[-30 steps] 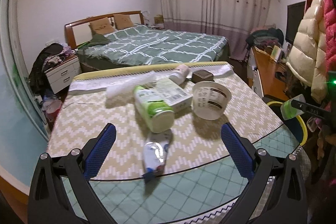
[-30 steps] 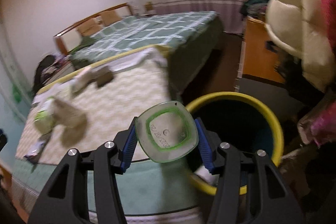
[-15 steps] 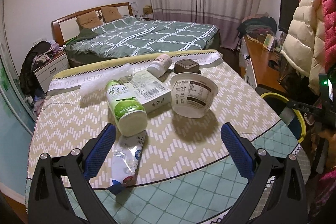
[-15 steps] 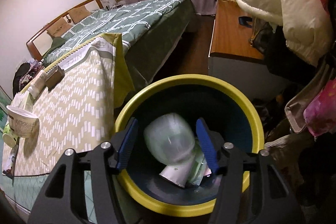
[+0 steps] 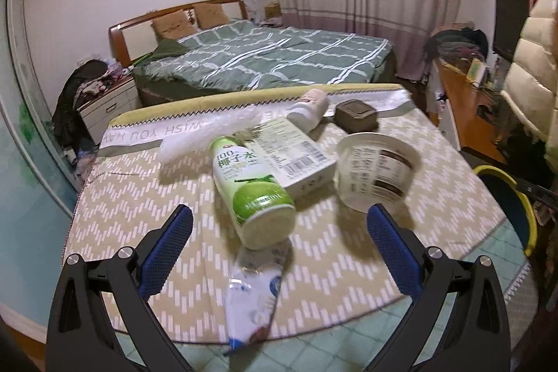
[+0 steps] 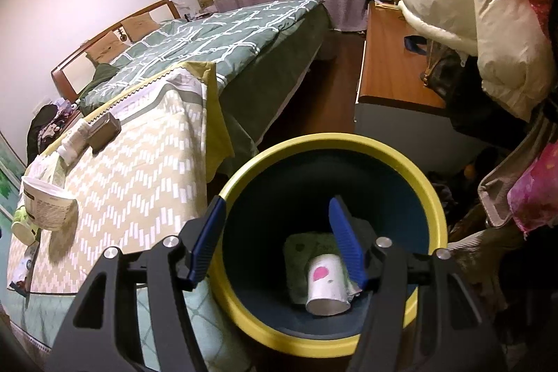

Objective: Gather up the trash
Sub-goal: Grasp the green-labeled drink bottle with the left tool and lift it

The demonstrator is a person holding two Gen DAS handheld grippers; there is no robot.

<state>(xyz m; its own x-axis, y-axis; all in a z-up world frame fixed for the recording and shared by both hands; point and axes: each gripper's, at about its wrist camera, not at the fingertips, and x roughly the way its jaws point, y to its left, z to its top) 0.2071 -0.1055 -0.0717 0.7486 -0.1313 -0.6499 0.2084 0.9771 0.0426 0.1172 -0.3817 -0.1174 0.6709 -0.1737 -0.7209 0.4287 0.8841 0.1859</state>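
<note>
Our right tongs (image 6: pixel 275 232) hang spread wide over the yellow bin (image 6: pixel 432 194), holding nothing.

Inside the bin we see a white cup (image 6: pixel 327 285) lying on its side on a green wrapper (image 6: pixel 300 253). The table (image 5: pixel 132 197) stands just beside the bin. Our left tongs (image 5: pixel 279 232) are spread wide too, empty, above the near edge of the table. On the table a green bottle (image 5: pixel 251 187) lies on its side in the middle. A white pouch (image 5: pixel 251 295) lies in front of the bottle, touching it. A box (image 5: pixel 296 156) sits just behind the bottle, and a tipped white tub (image 5: pixel 376 169) lies to the right of the box.
</note>
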